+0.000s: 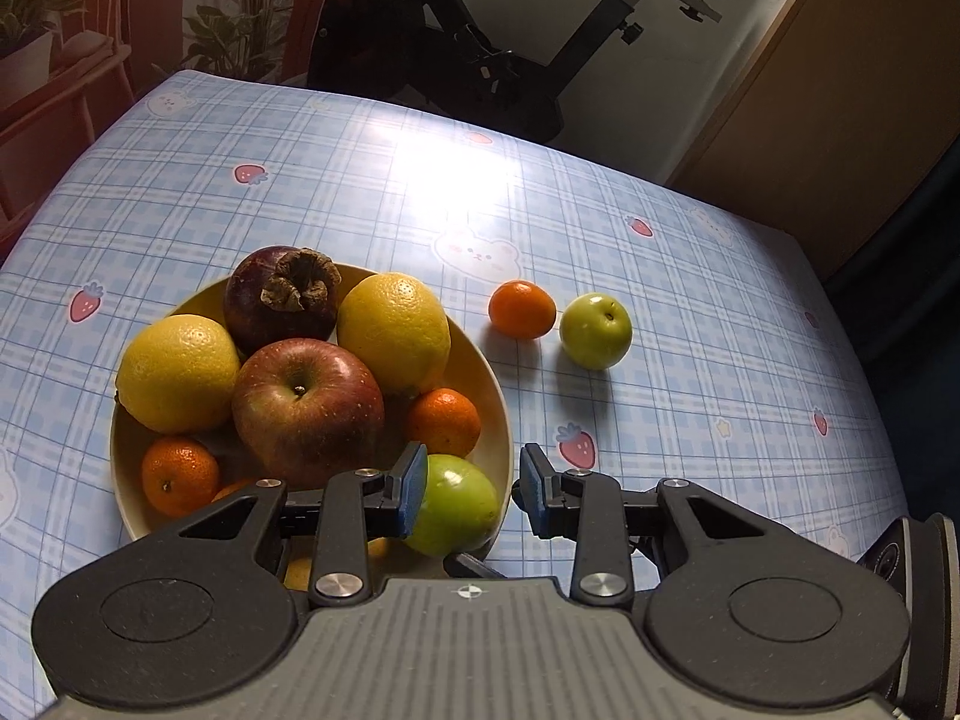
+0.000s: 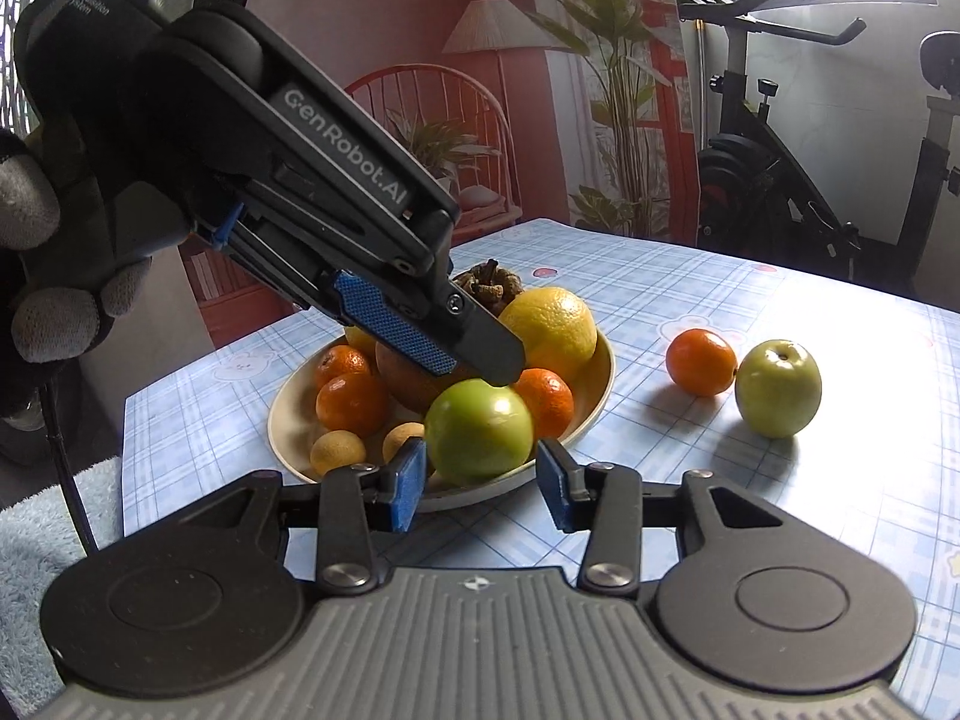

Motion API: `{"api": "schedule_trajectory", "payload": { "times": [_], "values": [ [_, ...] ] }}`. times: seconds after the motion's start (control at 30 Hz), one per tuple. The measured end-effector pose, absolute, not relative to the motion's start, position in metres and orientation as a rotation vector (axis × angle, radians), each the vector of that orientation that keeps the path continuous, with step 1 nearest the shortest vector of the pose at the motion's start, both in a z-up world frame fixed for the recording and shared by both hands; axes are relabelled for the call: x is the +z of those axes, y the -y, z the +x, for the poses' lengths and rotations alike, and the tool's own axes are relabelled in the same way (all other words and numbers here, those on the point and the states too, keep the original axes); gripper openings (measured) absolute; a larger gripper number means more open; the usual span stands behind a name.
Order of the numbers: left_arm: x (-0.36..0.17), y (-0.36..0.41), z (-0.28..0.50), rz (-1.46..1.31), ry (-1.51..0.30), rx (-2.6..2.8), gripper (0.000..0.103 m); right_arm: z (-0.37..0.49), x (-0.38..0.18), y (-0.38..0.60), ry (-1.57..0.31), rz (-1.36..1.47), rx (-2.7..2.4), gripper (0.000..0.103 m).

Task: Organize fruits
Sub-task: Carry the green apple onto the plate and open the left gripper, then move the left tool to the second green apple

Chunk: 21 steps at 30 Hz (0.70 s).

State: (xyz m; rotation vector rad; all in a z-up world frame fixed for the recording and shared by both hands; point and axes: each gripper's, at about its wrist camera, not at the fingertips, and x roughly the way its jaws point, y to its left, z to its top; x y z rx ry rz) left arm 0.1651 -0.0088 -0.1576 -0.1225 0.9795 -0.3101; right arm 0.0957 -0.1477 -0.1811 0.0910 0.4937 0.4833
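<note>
A pale yellow bowl holds a red apple, two yellow citrus fruits, a dark purple fruit, mandarins and a green apple at its near rim. My left gripper hangs open over that green apple, one pad against its side and the other apart from it. My right gripper is open at the bowl's near rim, the green apple just ahead of its tips. A loose mandarin and a second green apple lie on the table.
The table carries a blue checked cloth with strawberry prints. Two small tan fruits sit low in the bowl. An exercise bike stands behind the table and a wooden cabinet at the far right. A gloved hand holds the left gripper.
</note>
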Motion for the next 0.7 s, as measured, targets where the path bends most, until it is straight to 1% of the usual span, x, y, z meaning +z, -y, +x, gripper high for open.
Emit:
{"api": "schedule_trajectory", "payload": {
  "times": [0.1,0.23,0.57,0.7],
  "values": [
    [-0.159,0.006,0.158,-0.142,-0.95,-0.265,0.036,0.093,-0.181,0.145,-0.489,0.075,0.486,0.048],
    [-0.159,-0.008,0.146,-0.242,-0.915,-0.213,0.036,0.094,-0.182,0.149,-0.484,0.093,0.488,0.048],
    [-0.147,-0.008,0.129,-0.197,-0.812,-0.147,0.036,0.093,-0.182,0.181,-0.454,0.251,0.408,0.048],
    [-0.144,-0.008,0.119,-0.191,-0.79,-0.145,0.036,0.089,-0.181,0.192,-0.459,0.257,0.342,0.048]
  ]
}}
